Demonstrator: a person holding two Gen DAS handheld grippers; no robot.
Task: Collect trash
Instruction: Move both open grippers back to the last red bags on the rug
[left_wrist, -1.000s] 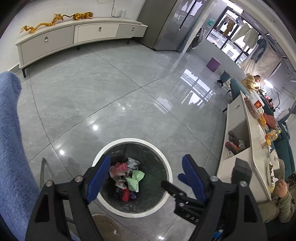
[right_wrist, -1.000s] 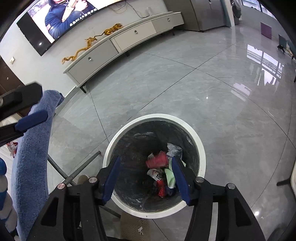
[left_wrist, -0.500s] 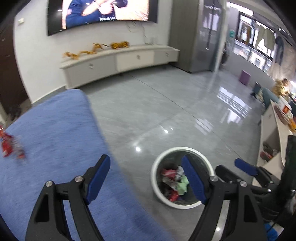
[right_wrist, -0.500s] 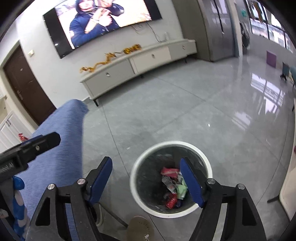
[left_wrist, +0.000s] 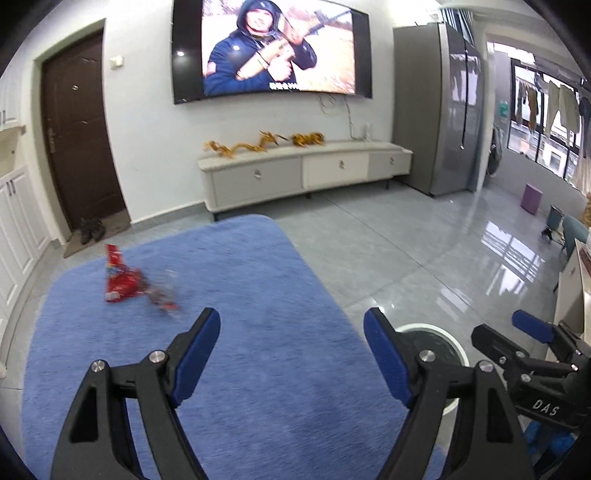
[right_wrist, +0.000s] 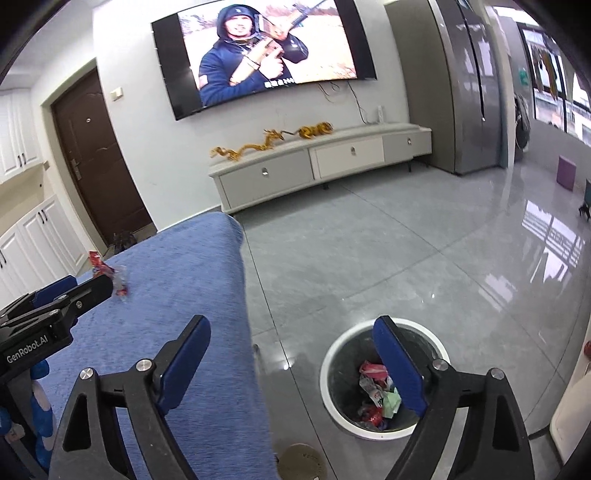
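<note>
Now over a blue table top (left_wrist: 258, 369): woven, nubby cloth, rounded at the far corner, draped flat. Left gripper (left_wrist: 291, 354) spread wide, nothing between the smooth blue pads (left_wrist: 195, 354), black angular plastic arms with silver rivets behind them. Red wrappers (left_wrist: 125, 282) lying crumpled and glossy on the cloth, ahead and to the left of those pads, blurred, with a clear crinkled scrap trailing to the right; also seen small at the table's far edge from the right wrist view (right_wrist: 107, 275).

Right gripper (right_wrist: 291, 369) opening, jaws wide, empty between the blue pads (right_wrist: 399, 369), poised partly over the table edge and partly over the floor. Trash bin (right_wrist: 332, 398) round, white-rimmed, dark-lined, standing on the floor just beside the table; inside, crumpled scraps in red, white and pale green (right_wrist: 380, 391). Same bin's white rim (left_wrist: 443, 334) peeking out behind the left gripper's right finger.

Floor (right_wrist: 406, 258) of large grey tiles, polished, mirroring the window light. Low pale cabinet (left_wrist: 306, 173) against the far wall, long and curved, with golden dragon figures (left_wrist: 243, 146) on top. Wide curved screen (left_wrist: 273, 55) mounted above, dark brown panelled door (left_wrist: 81, 133) to its left, tall grey fridge (left_wrist: 436, 122) to the right.
</note>
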